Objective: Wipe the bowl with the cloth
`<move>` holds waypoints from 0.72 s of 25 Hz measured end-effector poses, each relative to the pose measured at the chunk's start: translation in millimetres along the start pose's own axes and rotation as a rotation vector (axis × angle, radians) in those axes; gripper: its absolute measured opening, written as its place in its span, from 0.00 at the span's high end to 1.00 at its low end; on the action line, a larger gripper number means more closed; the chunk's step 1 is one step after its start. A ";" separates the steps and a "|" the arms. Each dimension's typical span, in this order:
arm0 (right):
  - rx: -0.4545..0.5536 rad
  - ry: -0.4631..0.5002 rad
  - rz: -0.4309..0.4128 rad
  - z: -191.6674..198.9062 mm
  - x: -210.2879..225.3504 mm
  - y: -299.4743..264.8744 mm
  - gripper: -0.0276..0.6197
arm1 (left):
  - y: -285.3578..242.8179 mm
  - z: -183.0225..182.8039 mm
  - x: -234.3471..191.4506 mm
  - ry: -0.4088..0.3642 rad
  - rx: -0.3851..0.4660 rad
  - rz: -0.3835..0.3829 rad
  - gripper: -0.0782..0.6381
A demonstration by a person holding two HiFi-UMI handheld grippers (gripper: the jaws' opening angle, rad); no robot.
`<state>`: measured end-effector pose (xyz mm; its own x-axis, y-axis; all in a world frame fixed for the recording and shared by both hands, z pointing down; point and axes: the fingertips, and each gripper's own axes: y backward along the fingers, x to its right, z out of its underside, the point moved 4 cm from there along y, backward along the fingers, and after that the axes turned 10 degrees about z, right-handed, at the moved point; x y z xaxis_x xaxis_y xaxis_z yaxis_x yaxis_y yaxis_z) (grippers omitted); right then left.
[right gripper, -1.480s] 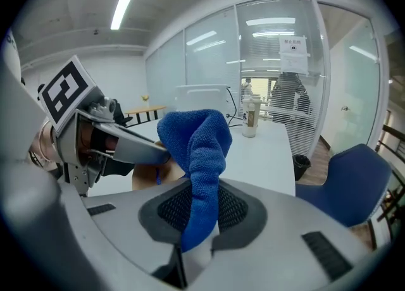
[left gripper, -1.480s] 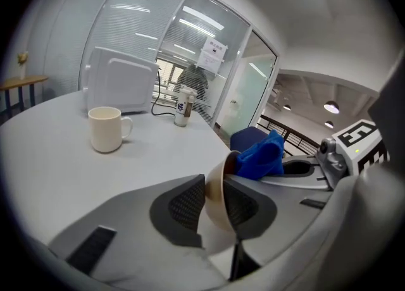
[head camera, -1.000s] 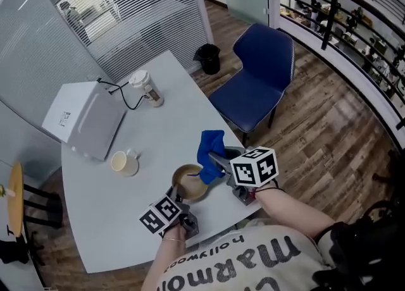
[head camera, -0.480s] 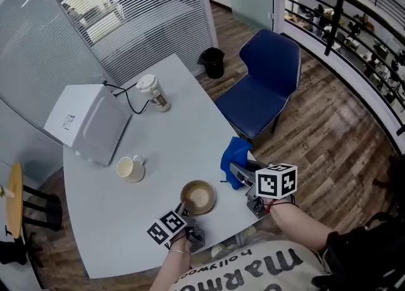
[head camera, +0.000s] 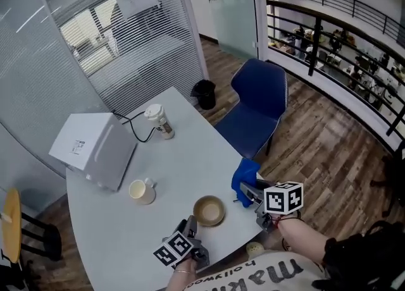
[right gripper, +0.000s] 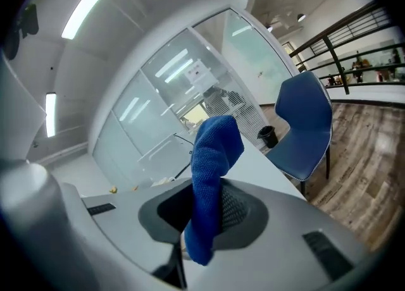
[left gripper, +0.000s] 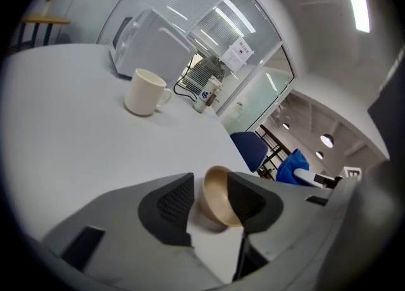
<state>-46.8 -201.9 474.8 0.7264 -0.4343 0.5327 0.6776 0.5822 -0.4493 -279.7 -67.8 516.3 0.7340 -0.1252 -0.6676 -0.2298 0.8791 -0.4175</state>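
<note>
The tan bowl [head camera: 209, 210] stands empty on the white table [head camera: 190, 157] near its front edge. My left gripper [head camera: 188, 225] sits just short of the bowl's near side. In the left gripper view the bowl [left gripper: 218, 196] shows between the tips of the left gripper [left gripper: 211, 185], whose jaws have just been opening; the pads do not press on it. To the right of the bowl, my right gripper [head camera: 248, 190] is shut on the blue cloth [head camera: 245, 174]. In the right gripper view the cloth [right gripper: 215, 150] stands up out of the right gripper [right gripper: 205, 214] and hangs below it.
A cream mug [head camera: 140, 191] stands left of the bowl. Farther back are a white box [head camera: 95, 147] with a black cable and a lidded paper cup [head camera: 159, 121]. A blue chair [head camera: 256, 103] and a black bin [head camera: 204, 92] stand beyond the table's right edge.
The right gripper drew the cloth out of the bowl and off to the right. The left gripper let go of the bowl's rim and backed away from it.
</note>
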 end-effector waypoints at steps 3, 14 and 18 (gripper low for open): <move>0.024 0.011 0.041 0.2 -12.3 9.4 0.86 | 35.9 -11.5 4.3 -0.081 0.018 0.012 0.89; 0.078 0.017 0.108 24.8 -53.0 46.1 0.86 | 109.6 -3.5 -34.9 -0.016 0.047 0.019 0.89; 0.067 0.008 0.132 43.6 -58.8 60.0 0.86 | 118.0 7.6 -33.8 -0.069 0.006 0.042 0.89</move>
<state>-53.8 -111.4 447.8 0.8097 -0.3560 0.4665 0.5670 0.6793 -0.4659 -326.8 43.6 494.3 0.7659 -0.0562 -0.6405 -0.2578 0.8857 -0.3860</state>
